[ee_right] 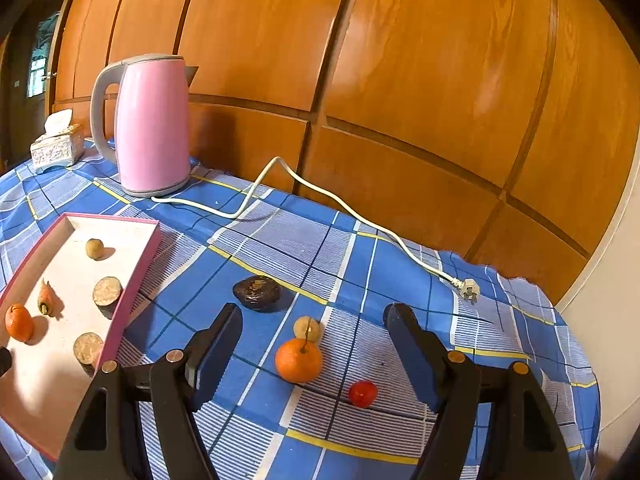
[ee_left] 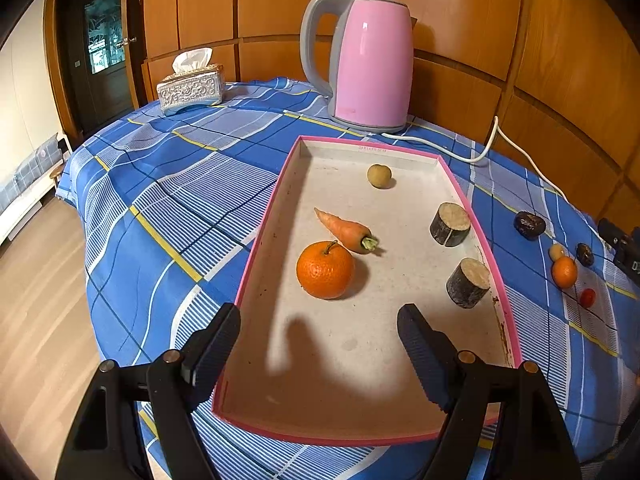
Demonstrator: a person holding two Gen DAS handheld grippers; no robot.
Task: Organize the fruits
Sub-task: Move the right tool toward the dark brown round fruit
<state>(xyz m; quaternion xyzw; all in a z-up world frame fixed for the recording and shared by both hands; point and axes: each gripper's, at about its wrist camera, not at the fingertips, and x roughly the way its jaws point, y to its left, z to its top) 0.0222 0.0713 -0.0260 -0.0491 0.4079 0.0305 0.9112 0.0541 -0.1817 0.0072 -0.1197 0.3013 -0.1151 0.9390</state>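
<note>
Over the near end of the pink-rimmed tray (ee_left: 460, 178), seen from the left wrist, the left gripper (ee_left: 320, 320) hangs with its jaws spread wide and nothing between them, angled down at the bare tray floor. Ahead of it at twelve o'clock sits a large orange (ee_left: 325, 270), with a carrot (ee_left: 344, 230) touching or just beside it, and a small tan fruit (ee_left: 379, 176) farther back near the tray's far wall. Two stubby cut rounds (ee_left: 450, 224) stand along the tray's right wall at about two o'clock; I'd guess the tray is the collecting place. Off at three o'clock, loose fruit lies on the blue checked cloth (ee_left: 160, 208). A pink kettle (ee_left: 370, 64) and a tissue box (ee_left: 190, 88) stand at the back, clear of the work. From the right wrist, the right gripper (ee_right: 312, 328) is likewise open and empty, poised above the loose group: a small orange (ee_right: 298, 360) at twelve o'clock, a pale round fruit (ee_right: 307, 328) touching it behind, a little red fruit (ee_right: 363, 393) at about four o'clock, and a dark wrinkled fruit (ee_right: 257, 292) at eleven. The tray lies off at nine o'clock. The kettle's white cord (ee_right: 320, 192) trails across the cloth beyond, well apart from the fruit. The small orange looks the likeliest next pick, since the jaws frame it.
</note>
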